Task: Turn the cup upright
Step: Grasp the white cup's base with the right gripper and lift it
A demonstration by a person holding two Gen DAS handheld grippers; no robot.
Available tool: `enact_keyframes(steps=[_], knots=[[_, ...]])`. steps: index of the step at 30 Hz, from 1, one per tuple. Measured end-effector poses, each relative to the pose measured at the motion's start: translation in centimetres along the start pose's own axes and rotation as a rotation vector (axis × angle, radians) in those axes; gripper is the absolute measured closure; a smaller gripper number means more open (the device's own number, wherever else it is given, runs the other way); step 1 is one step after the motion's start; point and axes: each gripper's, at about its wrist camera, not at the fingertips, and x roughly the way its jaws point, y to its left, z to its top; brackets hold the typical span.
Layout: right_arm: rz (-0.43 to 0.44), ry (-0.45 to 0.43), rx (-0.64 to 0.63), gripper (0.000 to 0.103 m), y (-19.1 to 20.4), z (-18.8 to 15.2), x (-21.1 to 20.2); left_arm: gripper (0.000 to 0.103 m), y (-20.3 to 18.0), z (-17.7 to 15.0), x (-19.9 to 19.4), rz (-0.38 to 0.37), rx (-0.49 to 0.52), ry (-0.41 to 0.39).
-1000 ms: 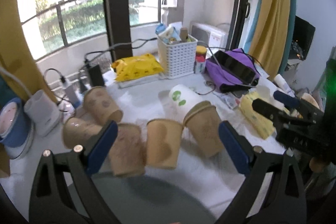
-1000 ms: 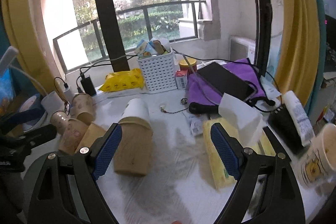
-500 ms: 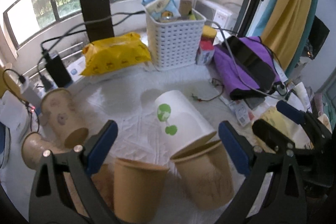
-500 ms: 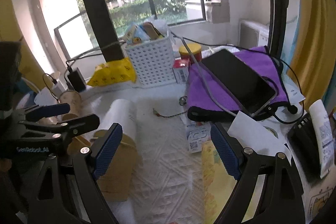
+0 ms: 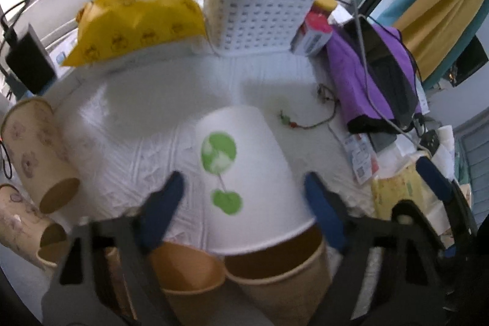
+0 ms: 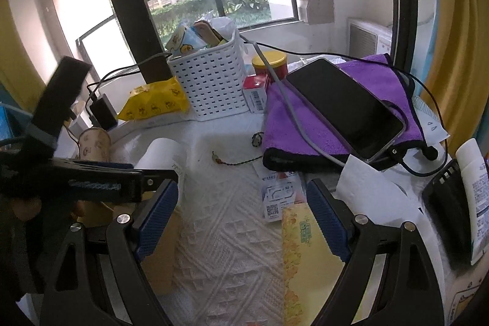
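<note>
A white paper cup with a green print (image 5: 241,176) lies on its side on the white cloth, its mouth toward me. My left gripper (image 5: 247,203) is open, its blue pads on either side of the cup near its rim, not touching that I can see. In the right wrist view the white cup (image 6: 163,155) lies behind the left gripper's body (image 6: 101,185). My right gripper (image 6: 241,219) is open and empty above the cloth. Two upright brown cups (image 5: 275,280) stand just in front of the white cup.
Several patterned cups (image 5: 36,155) lie at the left. A white basket (image 5: 259,2), a yellow pack (image 5: 134,20), a purple cloth with a phone (image 6: 345,106), a yellow tissue pack (image 6: 305,258) and a thin cord (image 6: 238,161) crowd the table.
My left gripper has moved forward and down over the brown cups until its pads flank the white cup. My right gripper has moved forward a little and stays open.
</note>
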Motion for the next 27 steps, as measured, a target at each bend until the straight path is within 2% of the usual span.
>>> enact_keyframes(steps=[8,17,27], knots=[[-0.020,-0.016,0.002,0.015,0.5,0.1,-1.3,0.037,-0.3,0.1,-1.7,-0.016,0.028,-0.052],[-0.030,-0.071,-0.034,0.015,3.1,0.3,-5.0,0.037,-0.1,-1.2,-8.8,-0.024,0.072,-0.183],[-0.014,-0.114,-0.072,0.015,7.4,-1.7,-9.4,0.037,1.5,-7.6,-15.3,-0.027,0.113,-0.263]])
